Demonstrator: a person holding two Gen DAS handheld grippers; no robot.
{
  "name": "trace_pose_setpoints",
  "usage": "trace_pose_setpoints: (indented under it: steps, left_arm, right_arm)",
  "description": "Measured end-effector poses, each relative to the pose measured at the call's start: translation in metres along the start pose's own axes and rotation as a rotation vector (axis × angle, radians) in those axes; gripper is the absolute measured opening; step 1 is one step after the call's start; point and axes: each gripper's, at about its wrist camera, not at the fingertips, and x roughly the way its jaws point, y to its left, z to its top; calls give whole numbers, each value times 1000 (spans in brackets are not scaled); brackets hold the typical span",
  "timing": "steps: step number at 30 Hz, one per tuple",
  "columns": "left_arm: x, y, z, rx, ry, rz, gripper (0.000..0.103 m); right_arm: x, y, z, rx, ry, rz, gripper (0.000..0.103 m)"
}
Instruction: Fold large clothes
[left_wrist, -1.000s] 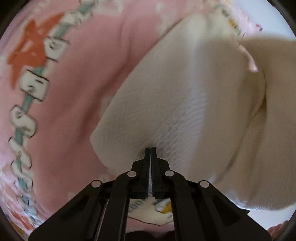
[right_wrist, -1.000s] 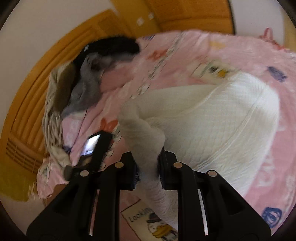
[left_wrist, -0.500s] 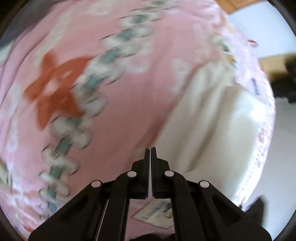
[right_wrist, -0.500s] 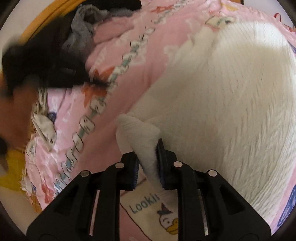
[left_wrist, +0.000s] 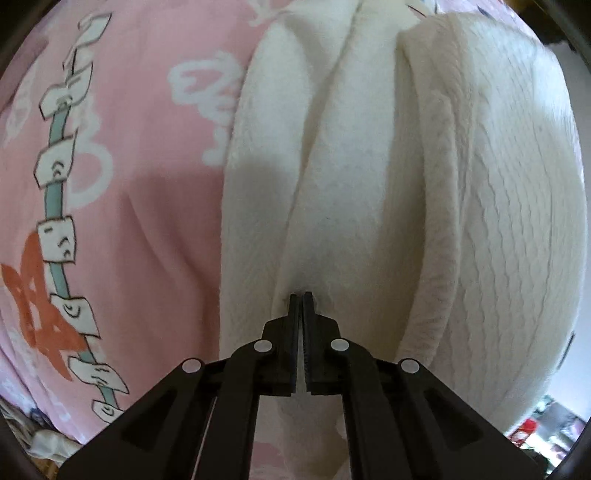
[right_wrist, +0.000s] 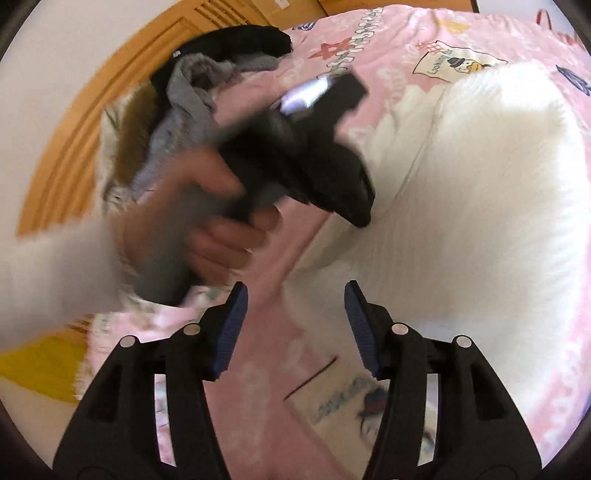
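A white quilted garment (left_wrist: 424, 177) lies folded in long layers on the pink bed cover (left_wrist: 140, 192). My left gripper (left_wrist: 301, 297) is shut, its tips at a fold of the garment; I cannot tell whether cloth is pinched. In the right wrist view the same garment (right_wrist: 472, 192) lies to the right. My right gripper (right_wrist: 293, 310) is open and empty, just above the garment's near edge. The person's left hand (right_wrist: 207, 218) holds the left gripper, blurred, over the garment's left side.
A heap of grey, black and beige clothes (right_wrist: 192, 85) lies at the far left of the bed. A wooden headboard (right_wrist: 110, 74) stands behind it. The pink cover has cartoon patches (right_wrist: 447, 62). Floor and clutter show at the bed's edge (left_wrist: 546, 428).
My right gripper has opened and let go of the white sleeve. My left gripper swung away over the pink cover, then came back to the folded garment.
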Motion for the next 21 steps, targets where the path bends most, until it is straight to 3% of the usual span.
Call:
trace_pose_setpoints:
  steps: [1,2,4,8,11,12,14,15,21]
  left_arm:
    - [-1,-2,-5,13,-12,14,4]
    - [0,-8,-4,13,-22,20,4]
    - [-2,-10,-15,-5,-30,31,4]
    - [-6,-20,-52,-25,-54,63,4]
    - [-7,-26,-73,-33,-67,84,4]
    - [-7,-27,-79,-34,-73,87,5]
    - [-9,-28,-93,-21,-91,104,7]
    - [-9,-29,-97,-22,-95,105,7]
    - [4,-17,-133,-75,-59,78,7]
  right_arm:
    - [-19,-6,15,17,-28,-43,58]
    - [-38,-17,40,37,-62,-120,70]
    - [-40,-35,87,56,-52,-254,81]
    - [34,-66,183,78,99,-312,81]
    - [114,-84,216,59,326,-469,81]
    - [131,-88,215,55,377,-493,81]
    - [162,-95,206,-16,490,-640,81]
    - [167,-97,198,-37,517,-673,81]
    - [159,-103,170,-99,498,-677,81]
